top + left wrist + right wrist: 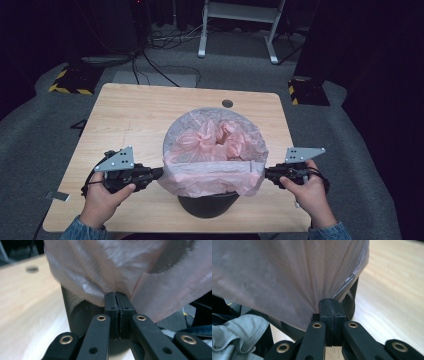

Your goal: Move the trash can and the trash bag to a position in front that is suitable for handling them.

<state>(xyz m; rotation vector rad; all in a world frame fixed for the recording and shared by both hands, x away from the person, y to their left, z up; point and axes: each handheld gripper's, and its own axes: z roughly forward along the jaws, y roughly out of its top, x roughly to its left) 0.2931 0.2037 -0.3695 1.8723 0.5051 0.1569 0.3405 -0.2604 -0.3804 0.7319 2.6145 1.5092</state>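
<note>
1. High view: nearest, two hands hold the grippers; the left gripper (161, 173) and right gripper (266, 173) pinch opposite sides of a pink bin liner (212, 172) draped over the black bin (207, 204) on the table (130, 112).
2. Left gripper view: jaws pressed together on liner film (100, 277).
3. Right gripper view: same pinch (287, 277). Pull evenly, gently, or it may tear.

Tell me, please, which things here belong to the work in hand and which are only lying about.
In the work:
- pink bag, its edge pinched on both sides
- black bin that it lines
- left tool, shut on the bag
- right tool, shut on the bag

Only lying about:
- wooden table
- cables on the floor behind
- white stand behind
</note>
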